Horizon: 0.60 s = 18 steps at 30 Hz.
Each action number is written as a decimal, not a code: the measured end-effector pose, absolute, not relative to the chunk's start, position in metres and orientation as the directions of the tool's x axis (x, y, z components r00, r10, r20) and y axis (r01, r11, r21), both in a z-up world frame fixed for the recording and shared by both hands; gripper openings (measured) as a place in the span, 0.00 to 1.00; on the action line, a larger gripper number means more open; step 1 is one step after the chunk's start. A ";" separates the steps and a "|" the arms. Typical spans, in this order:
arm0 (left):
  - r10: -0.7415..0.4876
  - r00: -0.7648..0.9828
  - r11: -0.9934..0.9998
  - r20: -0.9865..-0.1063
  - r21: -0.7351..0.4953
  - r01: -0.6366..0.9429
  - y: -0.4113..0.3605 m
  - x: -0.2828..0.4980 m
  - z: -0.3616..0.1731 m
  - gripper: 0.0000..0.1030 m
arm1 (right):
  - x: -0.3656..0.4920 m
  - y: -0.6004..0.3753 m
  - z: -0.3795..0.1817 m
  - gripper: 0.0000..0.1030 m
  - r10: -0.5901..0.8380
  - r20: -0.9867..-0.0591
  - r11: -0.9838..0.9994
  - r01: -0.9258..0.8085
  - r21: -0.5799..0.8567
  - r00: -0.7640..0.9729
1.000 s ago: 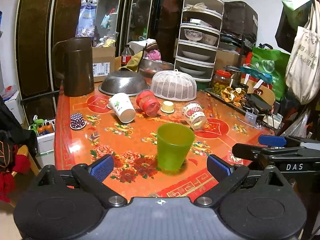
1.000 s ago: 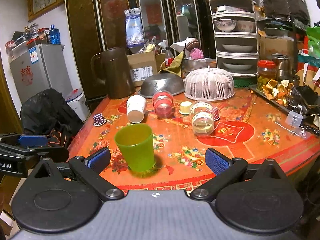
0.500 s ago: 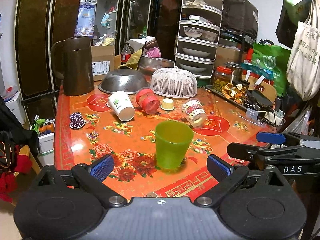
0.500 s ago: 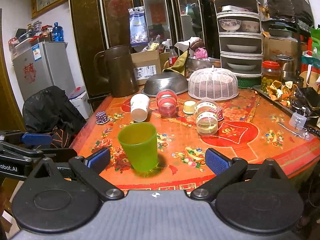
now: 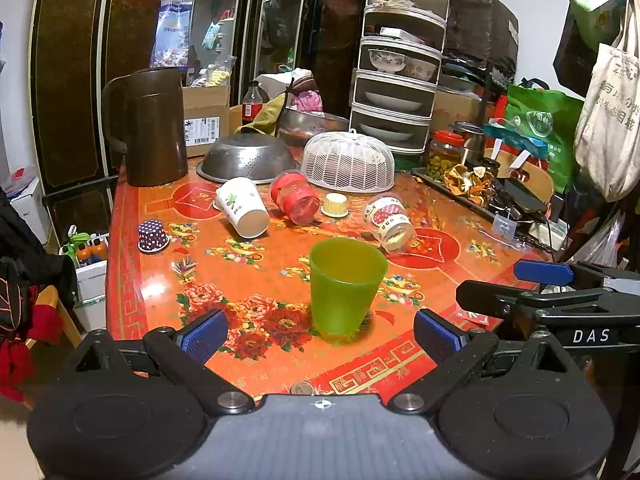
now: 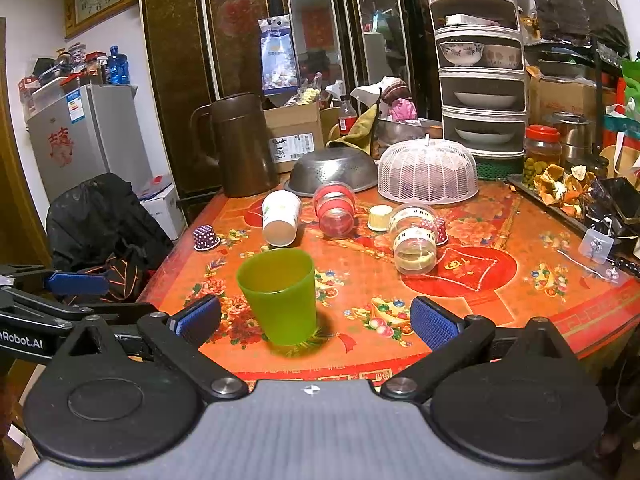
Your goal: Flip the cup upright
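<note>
A green plastic cup (image 5: 346,286) stands mouth-up near the front edge of the floral table (image 5: 248,276), and both of your grippers hang back from it with nothing in them. The left gripper (image 5: 320,330) has its blue pads spread wide, the cup just beyond and between them; the right gripper (image 6: 314,318) is spread just as wide, with the cup (image 6: 278,296) standing nearer its left pad. Judging by how the cup sits, the flip looks finished for this one. Farther back, a white paper cup (image 5: 240,208), a red jar (image 5: 295,198) and a clear jar (image 5: 390,222) lie on their sides; whether any of them is yours to right, the task line does not say.

If you do take the green cup again, expect it to be light, thin-walled and a little springy, with a smooth side that could slip. Grip across the middle of the wall, below the rim, and squeeze gently. The fisheye bends the near edge of the table, so you may be nearer the cup than it looks.
</note>
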State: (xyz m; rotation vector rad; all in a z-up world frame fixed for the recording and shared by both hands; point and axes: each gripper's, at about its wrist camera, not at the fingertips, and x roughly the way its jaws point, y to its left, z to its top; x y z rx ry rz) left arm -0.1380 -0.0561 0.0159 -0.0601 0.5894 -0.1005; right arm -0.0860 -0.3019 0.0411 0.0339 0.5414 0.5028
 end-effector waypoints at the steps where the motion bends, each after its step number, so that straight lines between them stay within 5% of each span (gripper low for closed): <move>1: -0.111 0.827 0.993 -0.552 -0.085 0.077 -0.056 -0.138 0.016 0.98 | -0.086 -0.302 0.041 0.99 0.467 -0.484 0.879 -0.450 0.160 0.740; 18: -0.103 0.829 0.994 -0.549 -0.086 0.066 -0.056 -0.137 0.015 0.98 | -0.087 -0.301 0.042 0.99 0.473 -0.477 0.876 -0.454 0.164 0.741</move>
